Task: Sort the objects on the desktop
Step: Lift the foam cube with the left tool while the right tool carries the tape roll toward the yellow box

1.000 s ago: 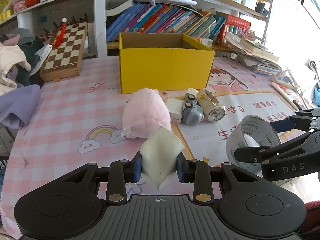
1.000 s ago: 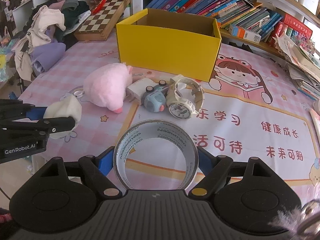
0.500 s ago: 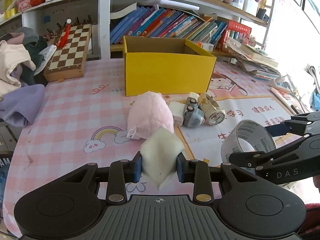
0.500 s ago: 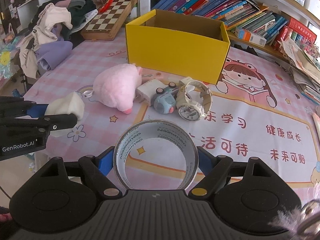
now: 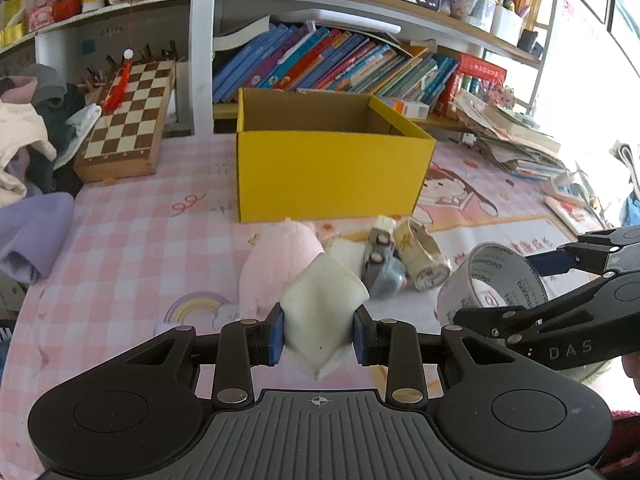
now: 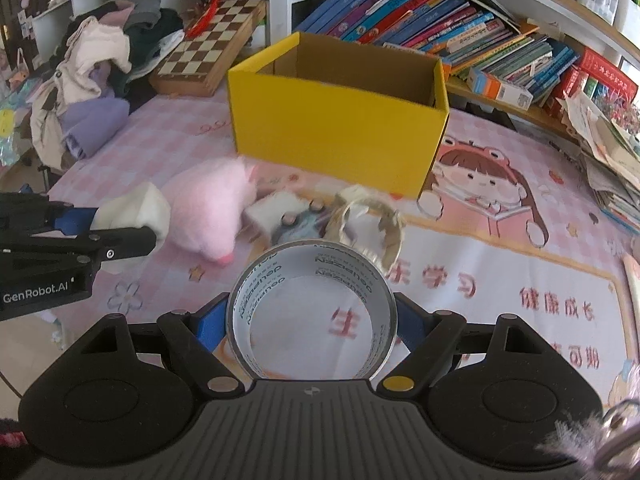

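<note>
My left gripper point(image 5: 318, 336) is shut on a soft white pouch point(image 5: 320, 308), held above the pink checked table. My right gripper point(image 6: 311, 320) is shut on a roll of clear tape point(image 6: 312, 304), its blue pads pressing the roll's two sides. The same tape roll point(image 5: 492, 280) shows at the right of the left wrist view. Ahead stands an open yellow box point(image 5: 332, 172). In front of the box lie a pink plush toy point(image 6: 208, 204), a white block point(image 6: 272, 208), a small grey-blue toy point(image 5: 382, 276) and a cream watch point(image 5: 420, 256). Nothing shows inside the box from here.
A chessboard point(image 5: 128, 120) leans at the back left beside a pile of clothes point(image 6: 92, 80). Books fill the shelf point(image 5: 340, 64) behind the box. Stacked papers point(image 5: 516, 144) sit at the right. A printed mat point(image 6: 500, 272) covers the right half of the table.
Both grippers have moved forward towards the yellow box with their loads; the box and the toys in front of it look nearer. The grips are unchanged.
</note>
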The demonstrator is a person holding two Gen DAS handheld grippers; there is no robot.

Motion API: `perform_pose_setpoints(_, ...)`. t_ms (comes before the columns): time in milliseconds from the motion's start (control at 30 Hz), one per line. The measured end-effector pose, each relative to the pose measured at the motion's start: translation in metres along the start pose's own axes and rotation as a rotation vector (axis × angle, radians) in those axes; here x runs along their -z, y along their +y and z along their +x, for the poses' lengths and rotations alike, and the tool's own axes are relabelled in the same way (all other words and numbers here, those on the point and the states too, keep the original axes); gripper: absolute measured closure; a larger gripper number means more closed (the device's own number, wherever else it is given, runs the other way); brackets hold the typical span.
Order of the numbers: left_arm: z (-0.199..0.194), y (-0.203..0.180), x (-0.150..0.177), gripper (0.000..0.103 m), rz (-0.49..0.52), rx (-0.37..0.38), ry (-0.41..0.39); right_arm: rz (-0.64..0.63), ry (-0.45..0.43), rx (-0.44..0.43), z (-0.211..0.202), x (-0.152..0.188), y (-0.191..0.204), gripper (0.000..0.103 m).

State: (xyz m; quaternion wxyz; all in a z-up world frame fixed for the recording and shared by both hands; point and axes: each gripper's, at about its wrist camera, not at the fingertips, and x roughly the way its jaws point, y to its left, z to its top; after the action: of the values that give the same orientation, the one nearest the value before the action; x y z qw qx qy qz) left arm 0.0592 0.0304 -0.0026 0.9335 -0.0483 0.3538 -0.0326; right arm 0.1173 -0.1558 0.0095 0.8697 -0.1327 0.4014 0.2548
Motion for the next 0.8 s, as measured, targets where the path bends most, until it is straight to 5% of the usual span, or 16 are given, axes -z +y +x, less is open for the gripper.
perform_pose_setpoints(800,0.025,-0.011,-0.078,0.072,0.064,-0.079,-0.107,-0.03,-0.163,-0.054,0.011,-0.083,-0.056,0.021)
